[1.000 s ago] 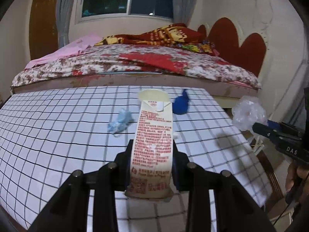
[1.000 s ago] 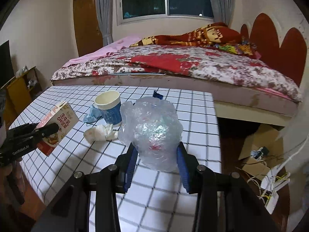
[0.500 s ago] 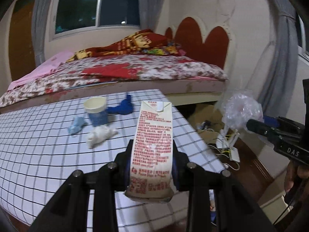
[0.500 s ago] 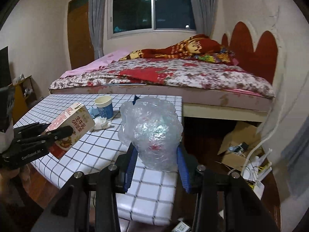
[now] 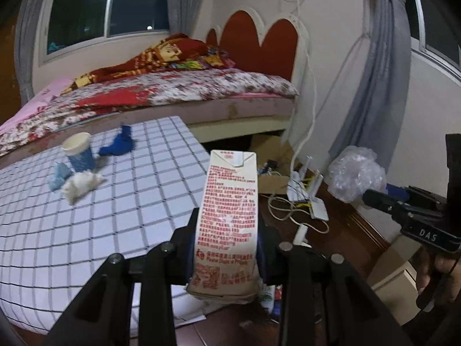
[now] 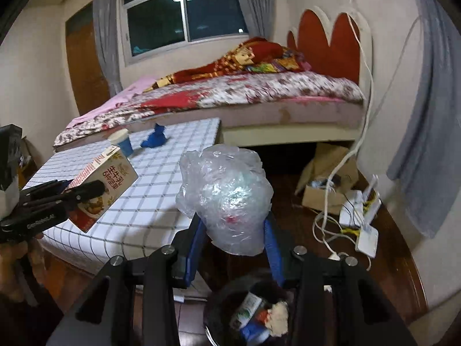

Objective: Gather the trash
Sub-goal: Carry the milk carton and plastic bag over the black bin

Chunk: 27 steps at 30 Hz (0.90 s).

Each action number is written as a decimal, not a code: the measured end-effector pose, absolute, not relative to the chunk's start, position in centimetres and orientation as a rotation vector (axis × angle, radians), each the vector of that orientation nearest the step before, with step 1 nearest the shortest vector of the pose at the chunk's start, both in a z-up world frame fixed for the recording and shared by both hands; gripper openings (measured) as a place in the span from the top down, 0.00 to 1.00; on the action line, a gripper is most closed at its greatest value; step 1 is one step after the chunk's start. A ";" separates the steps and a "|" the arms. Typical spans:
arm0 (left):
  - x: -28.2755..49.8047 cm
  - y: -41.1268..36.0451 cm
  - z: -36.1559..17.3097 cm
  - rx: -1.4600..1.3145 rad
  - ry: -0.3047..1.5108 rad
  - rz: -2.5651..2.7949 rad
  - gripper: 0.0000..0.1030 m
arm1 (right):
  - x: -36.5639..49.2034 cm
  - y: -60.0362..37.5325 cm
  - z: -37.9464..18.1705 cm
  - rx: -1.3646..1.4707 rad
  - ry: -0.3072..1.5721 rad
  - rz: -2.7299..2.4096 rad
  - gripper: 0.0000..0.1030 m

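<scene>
Both grippers loaded, trash in the jaws.

Left gripper clamps our milk carton at lower centre; right gripper pinches the crumpled plastic bag above the bin at bottom centre. Upper left, the checked table holds a paper cup, tissue wad and blue rag.

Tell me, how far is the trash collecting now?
Done: the trash bin already holds some wrappers. In hand: left gripper grips the milk carton, right gripper the crumpled plastic bag. Left on the table: paper cup, tissue wad, blue scraps.
</scene>
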<state>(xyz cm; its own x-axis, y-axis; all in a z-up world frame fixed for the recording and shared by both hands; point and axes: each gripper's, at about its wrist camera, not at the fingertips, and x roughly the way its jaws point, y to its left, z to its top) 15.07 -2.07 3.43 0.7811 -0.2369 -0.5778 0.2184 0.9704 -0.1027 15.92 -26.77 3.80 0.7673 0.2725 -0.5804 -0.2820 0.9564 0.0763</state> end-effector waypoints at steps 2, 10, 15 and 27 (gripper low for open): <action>14.8 -3.6 2.9 -0.026 0.640 -0.267 0.66 | 15.5 -27.5 3.6 -0.017 0.631 0.292 0.59; 13.6 -8.1 1.3 0.004 0.672 -0.337 0.66 | 13.8 -30.4 2.0 -0.008 0.659 0.248 0.59; 13.1 -10.1 0.3 0.025 0.692 -0.371 0.66 | 13.3 -31.4 1.0 -0.020 0.680 0.225 0.59; 12.3 -12.9 -3.3 0.071 0.769 -0.426 0.66 | 13.4 -32.7 -2.5 -0.038 0.781 0.209 0.59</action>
